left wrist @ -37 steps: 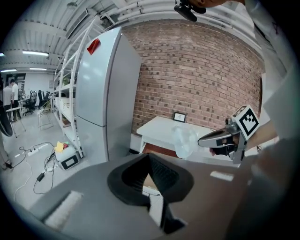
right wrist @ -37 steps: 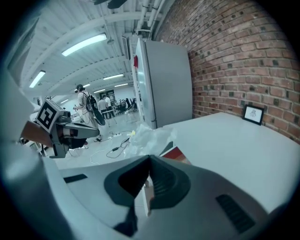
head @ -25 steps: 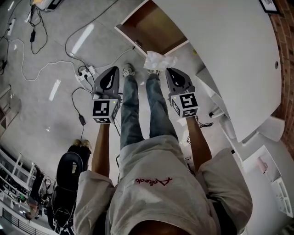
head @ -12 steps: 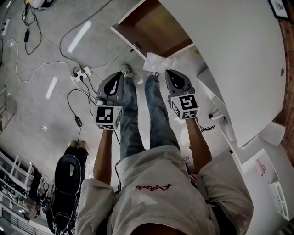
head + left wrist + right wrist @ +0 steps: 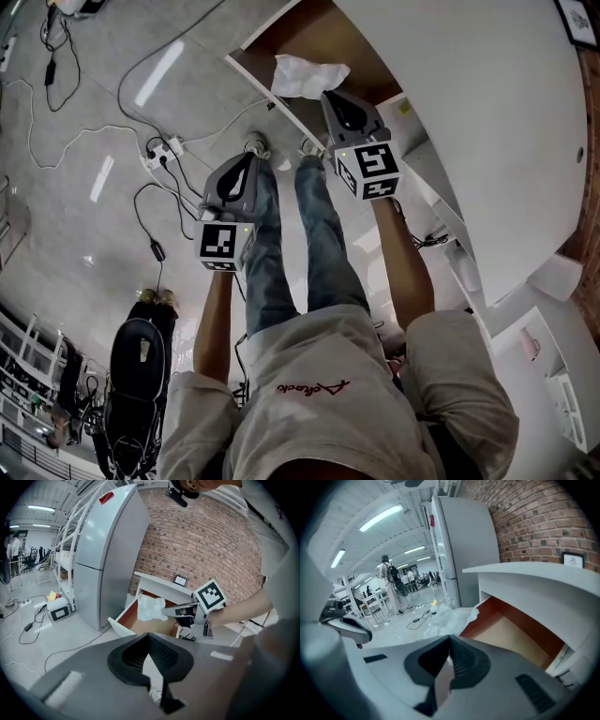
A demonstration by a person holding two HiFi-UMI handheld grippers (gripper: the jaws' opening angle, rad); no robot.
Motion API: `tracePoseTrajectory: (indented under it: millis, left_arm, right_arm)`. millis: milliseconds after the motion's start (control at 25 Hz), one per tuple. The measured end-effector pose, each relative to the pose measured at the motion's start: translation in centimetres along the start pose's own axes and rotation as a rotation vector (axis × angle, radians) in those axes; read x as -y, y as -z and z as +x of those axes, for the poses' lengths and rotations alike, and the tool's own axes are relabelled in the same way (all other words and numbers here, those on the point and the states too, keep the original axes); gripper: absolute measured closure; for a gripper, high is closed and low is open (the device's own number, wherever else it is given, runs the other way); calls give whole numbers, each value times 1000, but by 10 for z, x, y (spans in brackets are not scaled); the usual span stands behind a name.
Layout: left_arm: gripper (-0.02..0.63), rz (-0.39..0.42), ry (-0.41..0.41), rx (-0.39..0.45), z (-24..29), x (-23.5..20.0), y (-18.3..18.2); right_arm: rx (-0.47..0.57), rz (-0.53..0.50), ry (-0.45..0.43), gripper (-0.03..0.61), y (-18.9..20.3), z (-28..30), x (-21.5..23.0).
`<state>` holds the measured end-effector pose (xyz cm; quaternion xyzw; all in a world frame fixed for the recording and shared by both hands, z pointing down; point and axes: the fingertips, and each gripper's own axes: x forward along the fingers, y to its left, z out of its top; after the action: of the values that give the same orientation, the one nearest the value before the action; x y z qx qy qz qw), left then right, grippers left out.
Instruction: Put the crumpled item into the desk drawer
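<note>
Clamping the crumpled white item in closed jaws, the right gripper holds it above the open desk drawer, over the front rim at the drawer's near edge. The drawer's brown walls and tan floor show beneath it, and the item touches neither. The left gripper hangs off to the side over the floor with its jaws together on nothing. Red script crosses the person's shirt, too small and curled to read.
</note>
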<state>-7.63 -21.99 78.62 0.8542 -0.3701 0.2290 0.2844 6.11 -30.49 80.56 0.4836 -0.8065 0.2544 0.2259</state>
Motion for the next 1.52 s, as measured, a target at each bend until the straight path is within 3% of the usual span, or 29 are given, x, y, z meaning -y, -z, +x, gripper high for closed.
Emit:
tracePoseTrajectory:
  millis: [280, 640, 1120, 1440, 1480, 1520]
  left_arm:
    - [606, -3, -8, 27, 3, -9, 5]
    - [606, -44, -33, 25, 5, -20, 3]
    - [606, -62, -46, 40, -1, -33, 7]
    - [606, -58, -46, 64, -8, -37, 9]
    - [606, -63, -45, 62, -9, -37, 9]
    - [606, -71, -46, 57, -9, -36, 10]
  right_arm:
    - [14, -17, 8, 568, -14, 35, 15]
    - [-110, 45, 64, 566, 24, 82, 44]
    - [-286, 215, 154, 566, 77, 125, 78]
    - [-300, 275, 158, 565, 82, 129, 78]
    - [-292, 284, 149, 544, 80, 129, 77]
    - [-282, 289, 142, 472, 77, 129, 76]
